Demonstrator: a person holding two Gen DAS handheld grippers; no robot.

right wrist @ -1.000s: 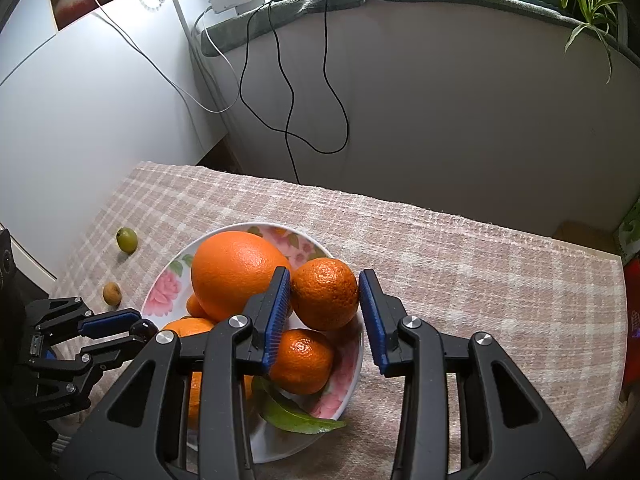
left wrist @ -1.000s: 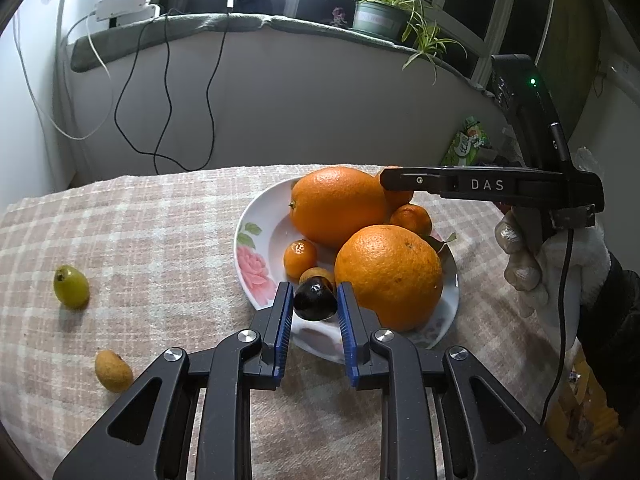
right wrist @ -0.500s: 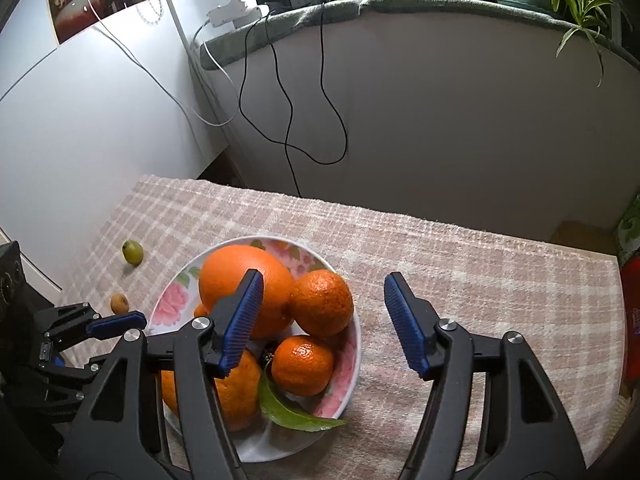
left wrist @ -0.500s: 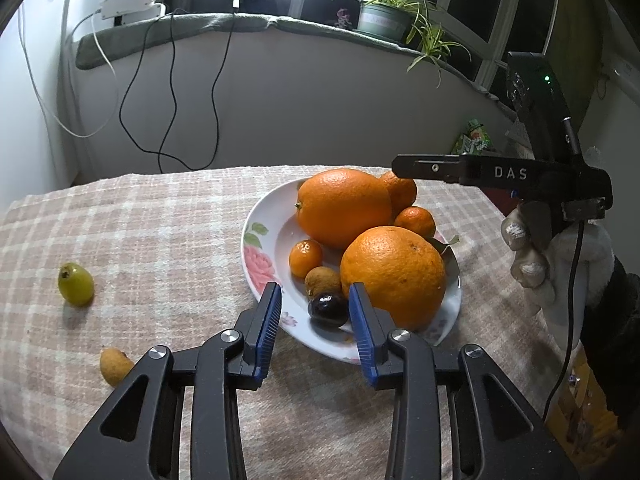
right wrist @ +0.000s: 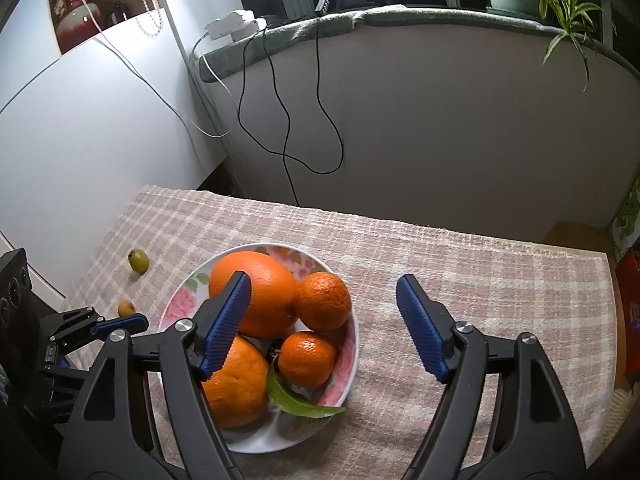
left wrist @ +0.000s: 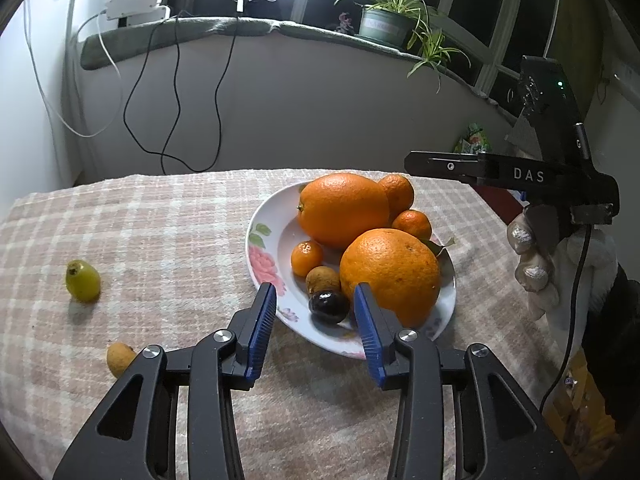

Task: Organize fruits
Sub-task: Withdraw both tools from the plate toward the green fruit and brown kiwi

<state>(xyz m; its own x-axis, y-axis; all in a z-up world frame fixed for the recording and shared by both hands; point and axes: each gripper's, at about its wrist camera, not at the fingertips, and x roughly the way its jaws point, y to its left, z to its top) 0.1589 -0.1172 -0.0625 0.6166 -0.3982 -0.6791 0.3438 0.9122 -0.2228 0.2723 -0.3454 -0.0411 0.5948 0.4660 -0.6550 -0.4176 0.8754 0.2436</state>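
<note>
A: Checked cloth [left wrist: 160, 232] over the table, pale wall behind, black cables [left wrist: 176, 92] trailing off the sill, spider plant [left wrist: 396, 20] against dark glass.

B: And the fruit?

A: Floral plate [left wrist: 260, 248] holds two big oranges [left wrist: 388, 272], small ones, and a dark fruit [left wrist: 329, 306]. A green fruit [left wrist: 83, 281] and a yellow one [left wrist: 118, 358] lie loose on the cloth.

B: Claws?

A: Left gripper [left wrist: 316, 332] has just been opening, pads clear of the dark fruit. Right gripper [right wrist: 324, 328] has just spread wide above the plate, holding nothing.
</note>
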